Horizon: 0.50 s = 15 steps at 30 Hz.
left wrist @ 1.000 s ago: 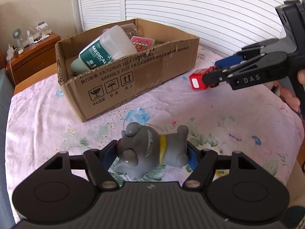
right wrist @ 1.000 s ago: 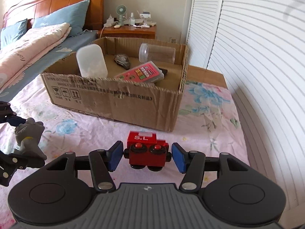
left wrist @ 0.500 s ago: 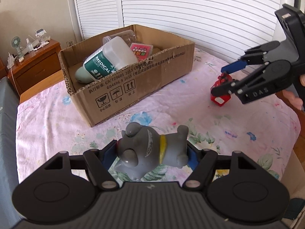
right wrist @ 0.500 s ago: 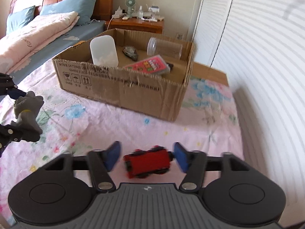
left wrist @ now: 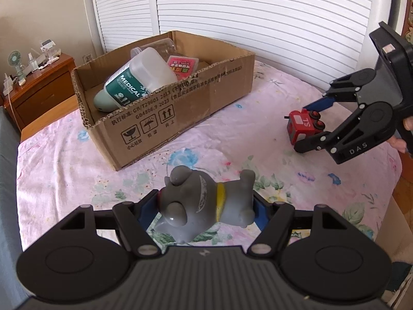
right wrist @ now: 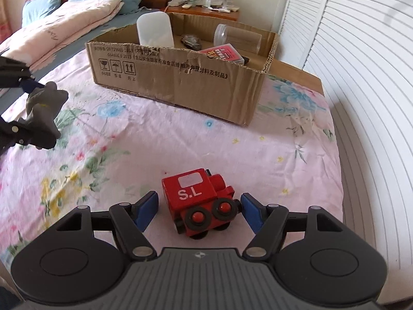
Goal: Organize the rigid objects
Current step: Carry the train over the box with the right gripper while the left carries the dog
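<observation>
Here the counter [right wrist: 296,139] wears a pink floral cloth and stands in a bedroom. In the right wrist view, going left to right: a bed [right wrist: 77,13] with blue pillows and a pink quilt at the far left, a wooden nightstand [right wrist: 206,9] with a small fan and clutter behind the box, then white louvred doors [right wrist: 361,64] down the right side.

On the cloth, the left gripper [left wrist: 206,206] is clamped on a grey dog figure [left wrist: 204,201] with a yellow collar, one blue pad on each flank, the figure lying across the jaws above the cloth. Beyond it stands an open cardboard box [left wrist: 165,113], holding a translucent bottle [left wrist: 139,80] with a green "MEDICAL" label, a clear jar [right wrist: 237,37], a pink card pack [left wrist: 182,66] and a small dark item too unclear to name.

Right of the box, well apart from it, the red toy train [right wrist: 198,201] marked "S.L" rests tipped on the cloth. The right gripper [right wrist: 197,211] has just been opening; its blue pads stand apart on either side of the train, neither pressing it
</observation>
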Motion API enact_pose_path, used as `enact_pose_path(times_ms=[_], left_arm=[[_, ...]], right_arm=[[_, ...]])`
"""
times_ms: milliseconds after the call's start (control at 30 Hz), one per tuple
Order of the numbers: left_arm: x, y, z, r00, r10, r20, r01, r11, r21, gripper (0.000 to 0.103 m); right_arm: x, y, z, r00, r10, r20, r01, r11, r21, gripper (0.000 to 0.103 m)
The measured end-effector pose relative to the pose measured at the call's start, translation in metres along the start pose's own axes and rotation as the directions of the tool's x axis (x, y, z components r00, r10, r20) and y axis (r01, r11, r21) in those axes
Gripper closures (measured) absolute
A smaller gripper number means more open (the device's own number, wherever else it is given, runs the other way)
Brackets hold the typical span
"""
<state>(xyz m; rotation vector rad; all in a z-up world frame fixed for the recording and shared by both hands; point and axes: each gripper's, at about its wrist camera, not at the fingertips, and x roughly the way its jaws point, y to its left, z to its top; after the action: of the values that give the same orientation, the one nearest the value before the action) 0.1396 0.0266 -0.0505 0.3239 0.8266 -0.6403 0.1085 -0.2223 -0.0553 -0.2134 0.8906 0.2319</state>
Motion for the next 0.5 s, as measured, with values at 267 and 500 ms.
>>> enact_pose_path(times_ms=[267,500], left_arm=[[-0.001,-0.0026,0.0048,1.0,-0.014,-0.005,0.014,1.0,0.017,0.031],[-0.0023,-0.0038,0.0081,1.0,-0.007,-0.003,0.007,1.0,0.025,0.031]], right_arm=[[0.003,-0.0039,0.0056,0.998,0.067,0.007,-0.066,0.994,-0.09,0.035],[-0.0029,-0.0043,0.0063,0.997,0.073,-0.018,-0.074,0.993,-0.094,0.045]])
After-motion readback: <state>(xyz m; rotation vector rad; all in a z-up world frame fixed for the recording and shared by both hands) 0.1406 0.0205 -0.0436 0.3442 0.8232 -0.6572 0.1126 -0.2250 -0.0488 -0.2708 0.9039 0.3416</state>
